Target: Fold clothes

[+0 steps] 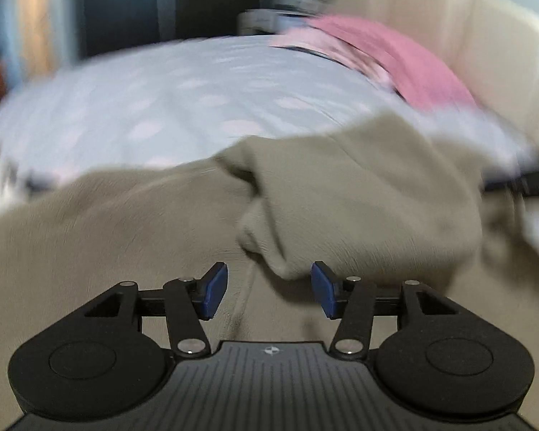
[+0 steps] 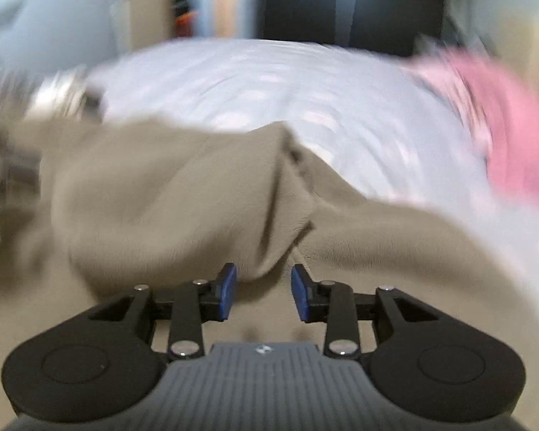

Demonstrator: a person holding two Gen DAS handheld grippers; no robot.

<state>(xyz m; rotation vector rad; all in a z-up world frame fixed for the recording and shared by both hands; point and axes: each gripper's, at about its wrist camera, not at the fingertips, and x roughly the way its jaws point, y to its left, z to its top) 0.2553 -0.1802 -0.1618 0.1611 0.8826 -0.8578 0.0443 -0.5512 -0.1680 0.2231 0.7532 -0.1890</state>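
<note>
A khaki garment (image 1: 341,186) lies rumpled across the near part of a bed, blurred by motion in both views. In the left wrist view a folded lobe of it hangs down toward my left gripper (image 1: 269,289), whose blue pads (image 1: 215,289) stand apart and do not press the cloth. In the right wrist view a fold of the same khaki garment (image 2: 183,197) ends just ahead of my right gripper (image 2: 264,292). That gripper is open too, and its blue pads (image 2: 229,292) are clear of the fabric.
The bed carries a pale blue sheet with pink spots (image 1: 183,100). A pink cloth (image 1: 406,57) lies at the far right against a cream padded headboard (image 1: 492,57). A dark cabinet (image 2: 352,10) stands beyond the bed.
</note>
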